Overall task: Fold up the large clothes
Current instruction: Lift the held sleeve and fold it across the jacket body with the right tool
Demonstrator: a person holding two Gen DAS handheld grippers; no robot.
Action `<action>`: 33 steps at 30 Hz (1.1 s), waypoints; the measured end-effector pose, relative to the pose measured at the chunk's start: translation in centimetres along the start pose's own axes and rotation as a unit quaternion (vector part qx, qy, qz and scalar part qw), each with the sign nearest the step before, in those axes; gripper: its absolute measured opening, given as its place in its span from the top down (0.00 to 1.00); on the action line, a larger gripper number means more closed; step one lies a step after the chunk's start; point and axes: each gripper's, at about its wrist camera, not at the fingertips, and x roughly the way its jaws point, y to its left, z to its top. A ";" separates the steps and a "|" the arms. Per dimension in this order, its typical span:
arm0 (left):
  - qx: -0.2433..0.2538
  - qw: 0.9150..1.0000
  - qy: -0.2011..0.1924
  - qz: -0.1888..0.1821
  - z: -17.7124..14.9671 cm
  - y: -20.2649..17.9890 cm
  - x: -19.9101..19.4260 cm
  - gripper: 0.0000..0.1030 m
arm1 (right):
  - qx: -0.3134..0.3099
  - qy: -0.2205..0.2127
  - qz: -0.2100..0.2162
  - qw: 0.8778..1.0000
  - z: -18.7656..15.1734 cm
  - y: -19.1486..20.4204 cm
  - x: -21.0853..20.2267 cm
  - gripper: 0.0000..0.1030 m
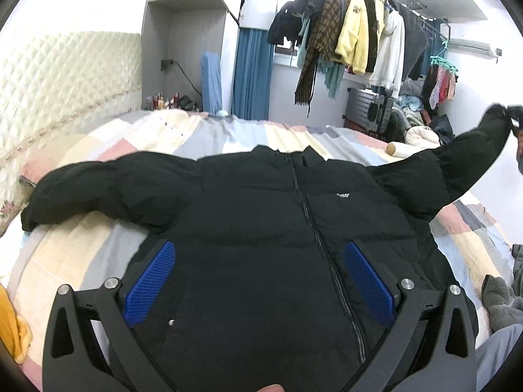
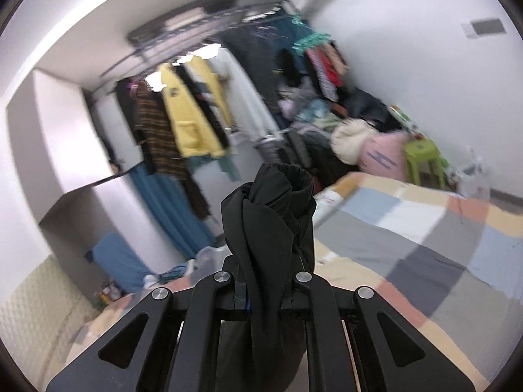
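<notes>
Right tool pinched cuff of black puffer jacket; left tool spread, empty. Best carried sleeve across chest, kept flat.

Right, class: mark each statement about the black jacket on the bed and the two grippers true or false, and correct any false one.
1. The black jacket lies front up on the patchwork bedcover. True.
2. The jacket's zip is fully open. False: the zip runs closed up the front.
3. The right gripper is shut on a sleeve cuff. True.
4. The left gripper clamps the jacket's hem. False: its blue pads stand wide apart over the jacket.
5. Both sleeves lie flat on the bed. False: one sleeve is lifted off it.
</notes>
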 end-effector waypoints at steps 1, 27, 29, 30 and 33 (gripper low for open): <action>-0.001 1.000 -0.005 -0.002 0.1 0.4 -0.5 0.00 | -0.011 -0.002 0.008 1.000 0.1 1.7 -0.5 0.93; -0.054 0.998 -0.033 0.026 -0.3 9.1 -2.6 0.00 | -0.214 0.140 0.262 0.931 -24.6 39.0 -0.1 0.92; -0.063 0.997 -0.033 0.030 -0.4 10.0 -2.5 0.00 | -0.223 0.162 0.269 0.923 -28.1 40.2 0.5 0.92; -0.069 0.997 -0.033 0.033 -0.5 10.4 -2.3 0.00 | -0.227 0.171 0.271 0.920 -29.7 40.5 0.9 0.92; -0.087 0.995 -0.030 0.031 -0.8 11.7 -2.0 0.00 | -0.237 0.199 0.277 0.910 -34.4 41.2 1.9 0.92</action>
